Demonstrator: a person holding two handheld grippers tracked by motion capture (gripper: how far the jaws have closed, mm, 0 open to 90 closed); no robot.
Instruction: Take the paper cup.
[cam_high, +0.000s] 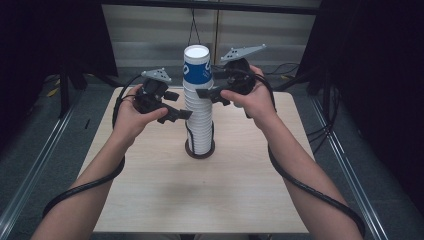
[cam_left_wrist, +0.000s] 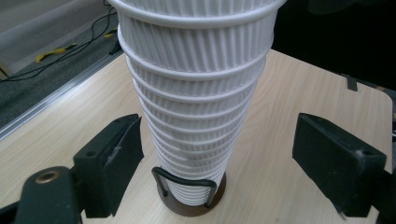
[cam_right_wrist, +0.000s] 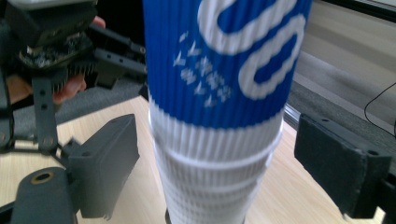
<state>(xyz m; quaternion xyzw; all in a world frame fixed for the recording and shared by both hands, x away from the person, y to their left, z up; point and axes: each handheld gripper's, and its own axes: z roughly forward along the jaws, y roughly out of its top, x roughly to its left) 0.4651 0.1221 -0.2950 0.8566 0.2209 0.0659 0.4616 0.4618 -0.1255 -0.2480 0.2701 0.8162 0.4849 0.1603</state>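
Right gripper view, tool (cam_right_wrist: 217, 163) open, straddling cup stack (cam_right_wrist: 219, 116)

overhead forward, 2 close views, shared cup stack (cam_high: 198, 107)

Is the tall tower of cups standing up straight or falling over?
Standing up. The cup stack rises straight from its round holder on the table, blue cup on top.
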